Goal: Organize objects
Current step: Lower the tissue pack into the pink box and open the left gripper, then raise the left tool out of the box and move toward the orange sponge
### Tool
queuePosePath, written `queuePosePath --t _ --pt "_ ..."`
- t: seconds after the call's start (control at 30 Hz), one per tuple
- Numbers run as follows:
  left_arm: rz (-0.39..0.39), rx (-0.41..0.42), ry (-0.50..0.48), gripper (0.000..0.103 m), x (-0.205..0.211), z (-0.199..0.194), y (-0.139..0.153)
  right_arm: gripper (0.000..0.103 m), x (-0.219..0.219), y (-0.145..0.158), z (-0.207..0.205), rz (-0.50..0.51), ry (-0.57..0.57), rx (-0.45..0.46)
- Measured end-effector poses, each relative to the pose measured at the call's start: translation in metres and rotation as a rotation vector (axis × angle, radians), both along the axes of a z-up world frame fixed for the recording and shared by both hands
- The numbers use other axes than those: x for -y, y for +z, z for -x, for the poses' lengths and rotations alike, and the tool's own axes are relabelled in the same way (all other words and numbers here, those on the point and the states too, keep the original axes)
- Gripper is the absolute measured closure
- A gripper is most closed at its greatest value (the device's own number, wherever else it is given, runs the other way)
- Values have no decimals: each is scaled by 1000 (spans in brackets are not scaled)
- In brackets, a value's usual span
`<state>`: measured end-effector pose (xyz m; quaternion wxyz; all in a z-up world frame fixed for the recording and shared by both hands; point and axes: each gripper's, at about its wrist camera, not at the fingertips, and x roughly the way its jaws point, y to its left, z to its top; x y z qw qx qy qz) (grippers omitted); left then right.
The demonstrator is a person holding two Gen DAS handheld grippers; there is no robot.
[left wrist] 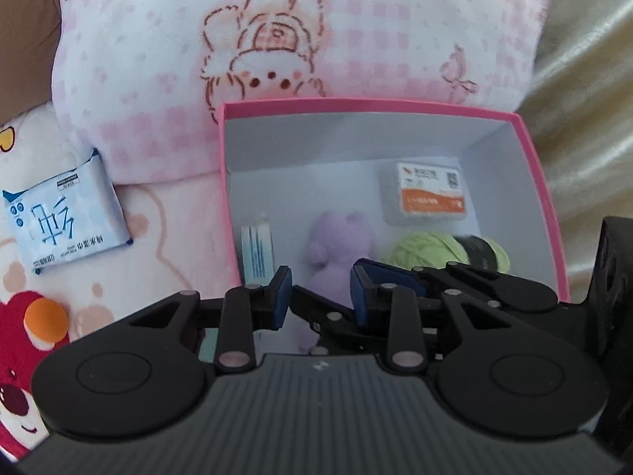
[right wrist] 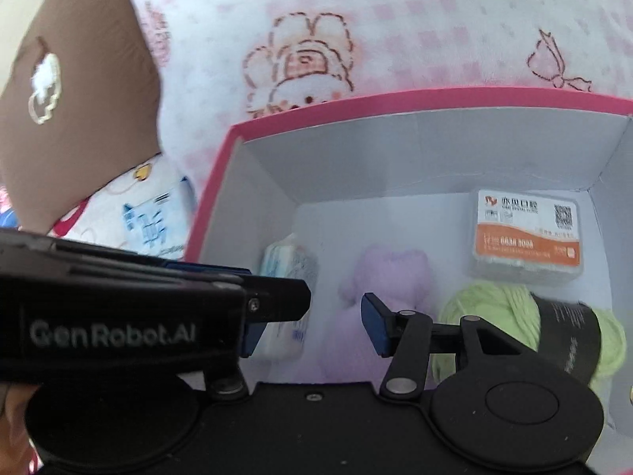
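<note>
A pink box (left wrist: pixel 534 150) with a white inside holds a purple plush toy (left wrist: pixel 340 245), a green yarn ball (left wrist: pixel 431 251), a clear case with an orange label (left wrist: pixel 429 194) and a blue-white tissue pack (left wrist: pixel 257 253). My left gripper (left wrist: pixel 321 297) is open and empty at the box's near edge. My right gripper (right wrist: pixel 312 324) is open and empty over the box (right wrist: pixel 221 182), above the plush (right wrist: pixel 379 273), with the left gripper crossing in front of its left finger. The yarn (right wrist: pixel 490 312), the case (right wrist: pixel 526 233) and the pack (right wrist: pixel 285 261) show there too.
A second blue-white tissue pack (left wrist: pixel 65 213) lies on the pink cartoon blanket (left wrist: pixel 166 237) left of the box. A pink checked pillow (left wrist: pixel 316 27) stands behind the box. A brown cushion (right wrist: pixel 79 87) is at the far left.
</note>
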<state>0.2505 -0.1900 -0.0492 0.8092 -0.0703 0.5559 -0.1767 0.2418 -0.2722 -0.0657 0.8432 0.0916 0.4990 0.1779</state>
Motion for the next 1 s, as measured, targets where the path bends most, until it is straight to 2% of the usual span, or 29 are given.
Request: queuePosePath --t 0.13,0.37,0.57,0.77,0.9,0.93,1.0 --pt "-4 45 -23 73 -2 18 15 46 5 17 21 17 27 34" --pt "32 80 -43 73 -13 44 36 46 9 43 51 59 64 69" --pt "3 111 -96 73 -8 69 53 46 11 64 77 97 89 94" --pt "15 115 -121 67 -13 92 71 46 10 86 103 151 114 110" --pt "19 153 -145 62 -17 113 83 45 12 95 118 168 104 105" --pt "20 165 -140 61 -19 118 87 43 13 98 125 173 100 111" --pt "11 179 -140 56 -21 126 92 35 18 103 139 155 80 129"
